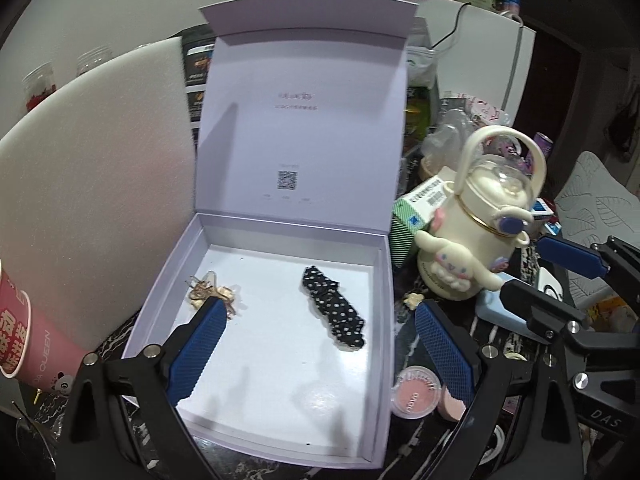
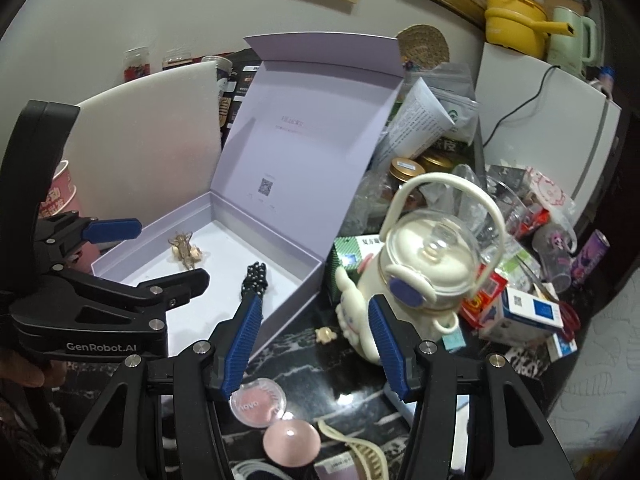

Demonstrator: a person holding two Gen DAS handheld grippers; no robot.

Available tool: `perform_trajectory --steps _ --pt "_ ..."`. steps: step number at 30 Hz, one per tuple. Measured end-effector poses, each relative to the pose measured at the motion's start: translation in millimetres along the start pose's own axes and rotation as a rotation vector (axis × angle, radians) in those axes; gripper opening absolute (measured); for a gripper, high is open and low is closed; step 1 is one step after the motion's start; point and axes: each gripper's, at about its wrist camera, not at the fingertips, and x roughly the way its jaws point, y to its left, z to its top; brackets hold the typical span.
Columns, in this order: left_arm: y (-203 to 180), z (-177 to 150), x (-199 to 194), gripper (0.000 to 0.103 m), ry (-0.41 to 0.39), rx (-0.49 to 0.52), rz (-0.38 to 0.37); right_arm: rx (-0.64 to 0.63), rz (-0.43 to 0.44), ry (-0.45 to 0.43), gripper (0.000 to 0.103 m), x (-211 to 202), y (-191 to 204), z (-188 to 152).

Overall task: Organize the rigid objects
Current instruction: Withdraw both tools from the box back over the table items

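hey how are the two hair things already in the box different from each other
The polka-dot hair clip is black with white dots, long and flat; the gold hair clip is metallic, shorter and spiky. The polka-dot hair clip lies toward the box's right side, the gold hair clip toward its left. Both rest on the floor of the open box.

Both wrist cams look down-fwd, close; L over open box [image 1: 384,280], R beside it; both share box.

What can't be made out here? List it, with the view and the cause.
- Gold hair clip: left wrist view, its near end is behind the left claw's finger pad.
- Printed text inside the box lid: both views, too small and faint.
- Cream claw clip: right wrist view, cut by the bottom edge.
- Pink compact: left wrist view, partly behind a finger.
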Motion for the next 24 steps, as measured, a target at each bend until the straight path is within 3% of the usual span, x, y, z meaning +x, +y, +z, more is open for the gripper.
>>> perform_trajectory --steps 24 --pt "-64.6 -27.0 -11.7 0.097 0.037 0.102 -0.121 0.136 -0.097 0.025 0.057 -49.0 -47.0 -57.6"
